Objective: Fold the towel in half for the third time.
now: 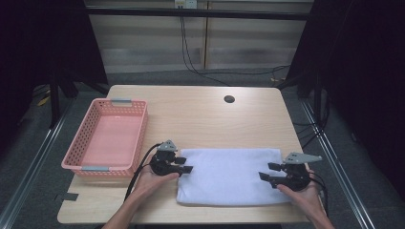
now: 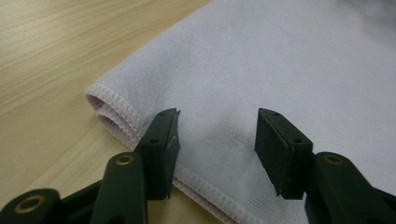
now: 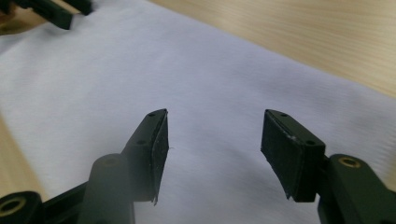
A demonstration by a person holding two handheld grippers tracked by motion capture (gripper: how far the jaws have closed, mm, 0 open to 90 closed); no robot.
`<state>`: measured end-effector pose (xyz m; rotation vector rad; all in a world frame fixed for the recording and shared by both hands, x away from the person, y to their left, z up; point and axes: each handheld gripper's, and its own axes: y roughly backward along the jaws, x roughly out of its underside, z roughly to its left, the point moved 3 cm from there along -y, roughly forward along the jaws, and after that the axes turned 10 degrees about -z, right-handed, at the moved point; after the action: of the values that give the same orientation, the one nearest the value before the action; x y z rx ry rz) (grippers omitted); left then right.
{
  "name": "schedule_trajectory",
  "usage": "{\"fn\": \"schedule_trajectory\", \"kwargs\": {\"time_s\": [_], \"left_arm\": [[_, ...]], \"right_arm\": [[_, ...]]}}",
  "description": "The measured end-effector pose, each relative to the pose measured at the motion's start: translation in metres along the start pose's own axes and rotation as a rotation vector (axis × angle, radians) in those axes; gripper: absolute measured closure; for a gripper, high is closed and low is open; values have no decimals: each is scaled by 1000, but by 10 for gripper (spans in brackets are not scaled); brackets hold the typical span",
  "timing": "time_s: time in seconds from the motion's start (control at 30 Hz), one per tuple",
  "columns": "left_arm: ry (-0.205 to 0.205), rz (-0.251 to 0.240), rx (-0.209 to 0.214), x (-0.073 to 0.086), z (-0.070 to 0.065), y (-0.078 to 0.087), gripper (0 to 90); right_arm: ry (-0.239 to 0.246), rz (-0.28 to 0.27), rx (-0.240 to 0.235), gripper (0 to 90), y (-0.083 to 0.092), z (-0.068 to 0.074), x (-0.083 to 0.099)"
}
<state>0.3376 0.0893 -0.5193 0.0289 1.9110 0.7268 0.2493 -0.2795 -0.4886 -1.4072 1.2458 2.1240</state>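
A white folded towel [image 1: 229, 174] lies flat on the wooden table [image 1: 200, 109] near its front edge. My left gripper [image 1: 187, 164] sits at the towel's left edge, open, with nothing pinched. In the left gripper view its jaws [image 2: 218, 114] stand apart just over the stitched, layered hem of the towel [image 2: 280, 56]. My right gripper [image 1: 265, 171] hovers over the towel's right end, open as well. The right gripper view has its jaws [image 3: 215, 113] wide above the smooth towel [image 3: 116, 79], and the left gripper [image 3: 51, 11] shows far off at the top left.
An empty pink mesh basket [image 1: 138, 138] stands on the left part of the table, close to the left hand. A round cable hole [image 1: 229, 99] is at the back of the tabletop. Bare wood lies behind the towel.
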Motion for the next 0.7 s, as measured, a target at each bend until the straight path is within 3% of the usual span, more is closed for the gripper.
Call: {"fn": "schedule_trajectory", "kwargs": {"time_s": [0.03, 0.13, 0.23, 0.33, 0.47, 0.7], "left_arm": [[10, -2, 3, 0, 0, 0, 457], [-16, 10, 2, 0, -1, -1, 440], [13, 7, 7, -1, 0, -1, 422], [-6, 15, 12, -1, 0, -1, 423], [40, 19, 14, -3, 4, -3, 481], [24, 36, -12, -9, -3, -14, 533]], "right_arm": [[6, 4, -15, 405, -4, 6, -1], [15, 18, -70, 402, -15, 23, -2], [31, 28, -120, 401, -24, 39, -4], [56, 33, -161, 397, -34, 57, -7], [85, 50, -215, 383, -49, 80, -11], [117, 82, -328, 375, -79, 124, -17]]}}
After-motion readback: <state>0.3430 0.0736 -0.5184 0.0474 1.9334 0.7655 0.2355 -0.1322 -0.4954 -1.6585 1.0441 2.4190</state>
